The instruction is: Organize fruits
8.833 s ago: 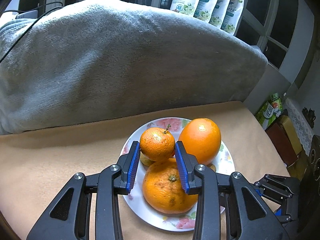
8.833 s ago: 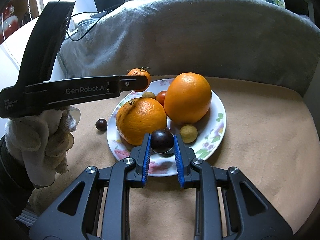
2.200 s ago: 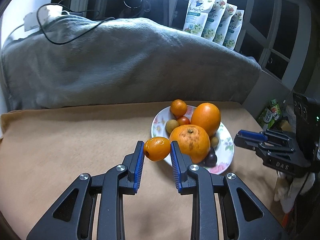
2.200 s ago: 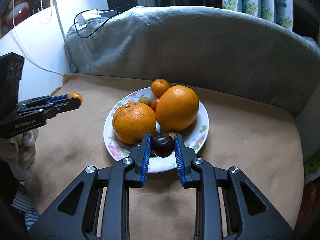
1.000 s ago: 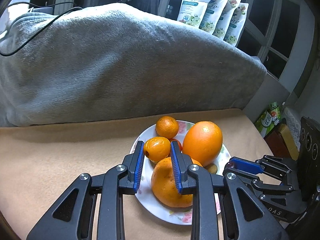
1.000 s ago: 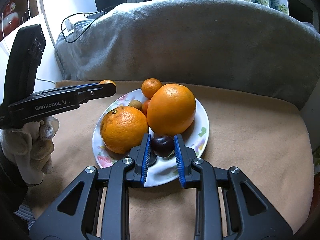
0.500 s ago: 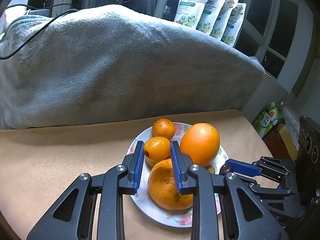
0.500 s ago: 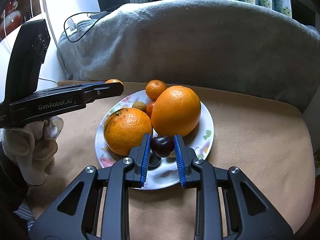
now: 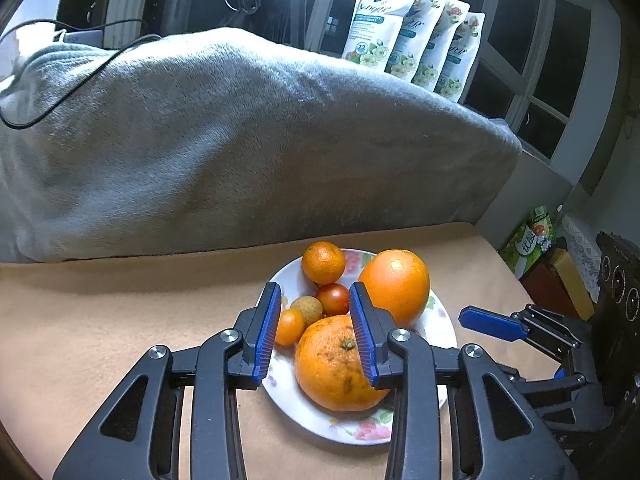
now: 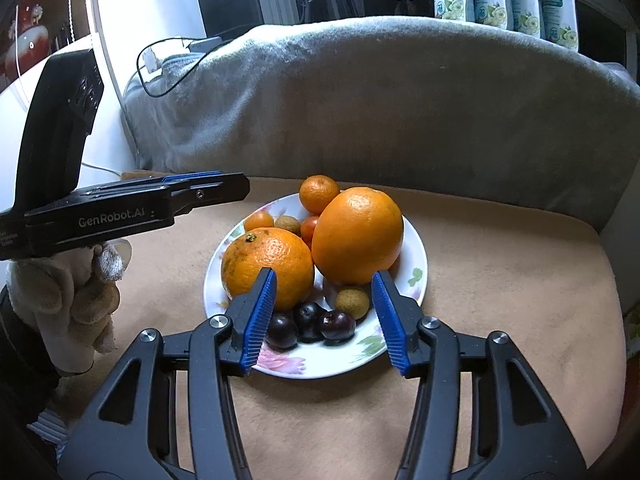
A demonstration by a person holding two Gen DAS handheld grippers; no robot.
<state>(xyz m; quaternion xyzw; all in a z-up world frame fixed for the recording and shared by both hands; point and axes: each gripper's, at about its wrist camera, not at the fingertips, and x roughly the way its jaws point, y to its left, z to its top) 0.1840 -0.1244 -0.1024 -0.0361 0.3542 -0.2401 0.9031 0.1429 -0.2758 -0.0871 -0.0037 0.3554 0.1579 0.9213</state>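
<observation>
Both grippers had released: left gripper (image 9: 314, 330) dropped its kumquat (image 9: 289, 326) on the floral plate (image 10: 416, 256), right gripper (image 10: 323, 316) its dark plum (image 10: 337, 325). Jaws apart, empty. Placing step looked done; next, back both out clear.

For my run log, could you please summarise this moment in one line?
left gripper: open | right gripper: open | all visible fruit on plate | nothing held

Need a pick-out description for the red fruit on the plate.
Start at the floral plate on the tan cloth. Behind the two big oranges, below the small mandarin, sits the cherry tomato, beside a tan longan. It is the only glossy red fruit there.
</observation>
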